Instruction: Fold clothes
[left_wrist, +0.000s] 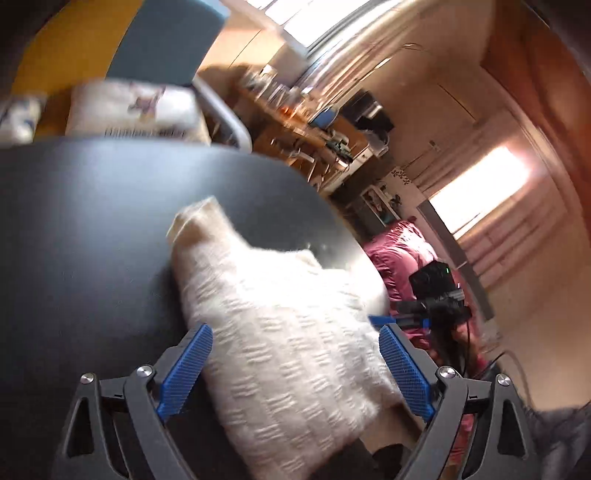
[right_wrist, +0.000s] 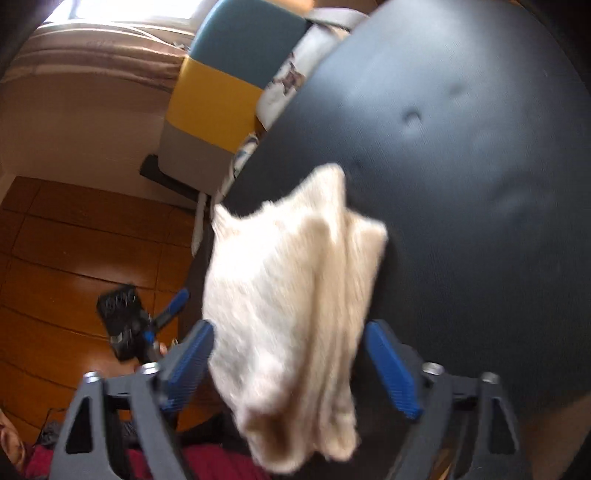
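Both grippers' blue ribbed fingers (left_wrist: 192, 365) (right_wrist: 190, 363) stand apart, gripping nothing. Between each pair, lower centre of frame, lies the cream knitted garment (left_wrist: 280, 332) (right_wrist: 291, 295), bunched on the dark round desk (left_wrist: 92, 229) (right_wrist: 461, 184), draping over its edge.

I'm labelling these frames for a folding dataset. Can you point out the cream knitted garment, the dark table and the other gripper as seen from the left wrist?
cream knitted garment (left_wrist: 280, 332): left wrist view, ribbed middle.
dark table (left_wrist: 92, 229): left wrist view, bare top.
right gripper (left_wrist: 384, 320): left wrist view, blue fingertip.
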